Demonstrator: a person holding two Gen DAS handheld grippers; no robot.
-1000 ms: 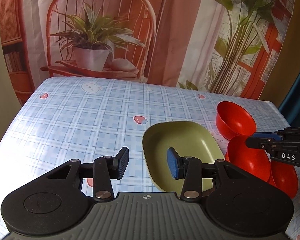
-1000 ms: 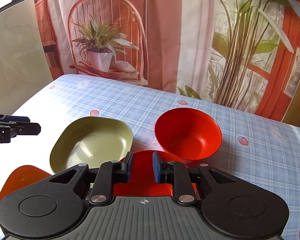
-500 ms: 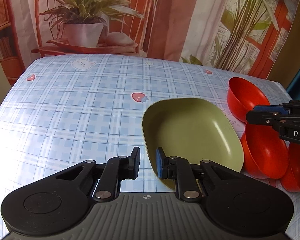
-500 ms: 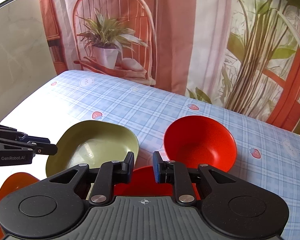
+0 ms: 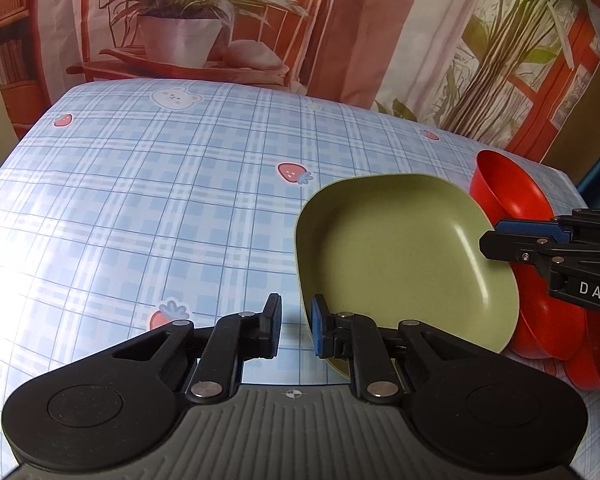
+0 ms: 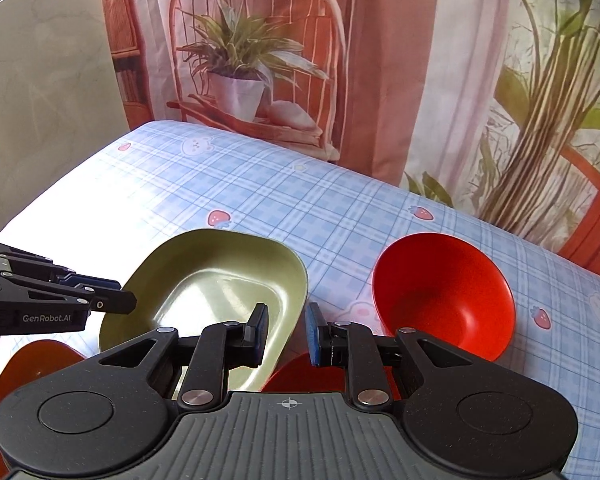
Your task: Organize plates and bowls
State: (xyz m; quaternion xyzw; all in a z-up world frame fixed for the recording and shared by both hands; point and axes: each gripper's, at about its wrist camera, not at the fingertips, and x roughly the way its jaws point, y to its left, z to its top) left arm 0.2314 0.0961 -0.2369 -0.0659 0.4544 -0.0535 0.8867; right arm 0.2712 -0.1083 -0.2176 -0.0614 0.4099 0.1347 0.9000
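- The left gripper [image 5: 294, 326] sits nearest, its jaws a narrow gap apart, astride the near-left rim of the green plate [image 5: 400, 252]; whether the pads touch the rim I cannot tell. Likely it is set for a rim pinch.
- The right gripper [image 6: 286, 332] hovers with jaws slightly apart, clamped on nothing, over the plate's right edge and a near red bowl [image 6: 300, 372].
- The plate lies mid-bench, tilted, seemingly leaning on red bowls at its right side.
- Farther right, another red bowl [image 6: 444, 292] stands alone on the bench [image 6: 260, 184].
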